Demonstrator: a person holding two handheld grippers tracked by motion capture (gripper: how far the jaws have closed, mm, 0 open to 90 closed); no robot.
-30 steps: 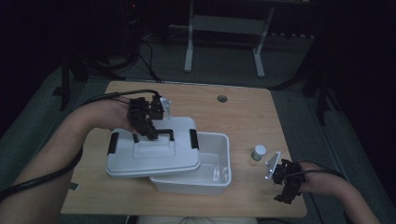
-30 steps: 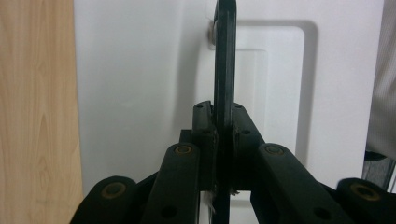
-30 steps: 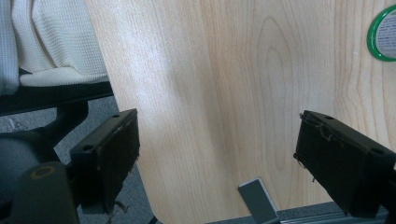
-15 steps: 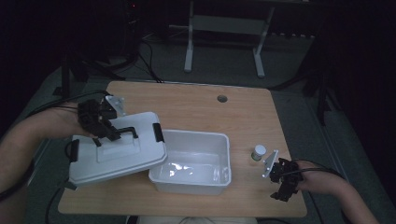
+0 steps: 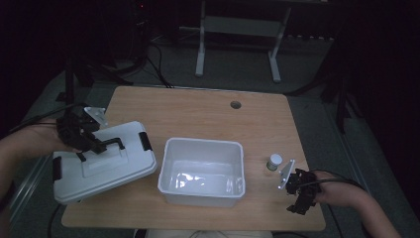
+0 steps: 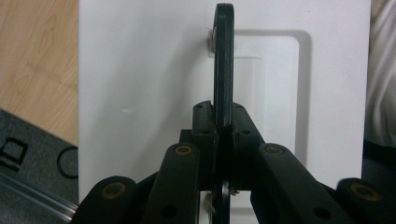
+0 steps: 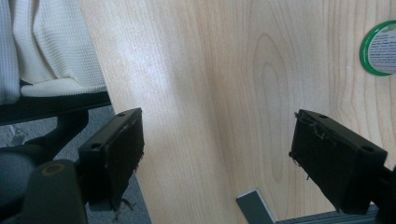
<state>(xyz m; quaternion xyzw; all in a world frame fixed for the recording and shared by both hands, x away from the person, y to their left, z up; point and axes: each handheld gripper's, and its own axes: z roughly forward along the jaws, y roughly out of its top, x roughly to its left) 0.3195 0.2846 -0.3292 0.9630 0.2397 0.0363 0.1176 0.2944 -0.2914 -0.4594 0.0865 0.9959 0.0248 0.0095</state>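
Your left claw (image 5: 91, 144) is clamped tight on the black handle (image 6: 223, 65) of the white lid (image 5: 101, 161), its jaws pinched together with the bar between them, as the left claw's own view shows. The lid sits at the left edge of the table (image 5: 208, 109), well clear of the open white bin (image 5: 202, 171), with its long axis slanting from the near-left corner up toward the bin; from above I can't tell whether its near end is fully down or tilted on the table. Your right claw (image 5: 300, 191) rests at the near-right corner with its jaws wide apart and nothing between them, bare wood under them in its own view. The relation that matters next is on that side: the small white bottle with the green-rimmed cap (image 5: 274, 161) stands just beyond the right claw and a little toward the bin, between claw and bin wall, upright. The right hand is by far the nearer one. I judge the next step is to let the lid settle, then reach forward with the right claw and close on the bottle from the side.
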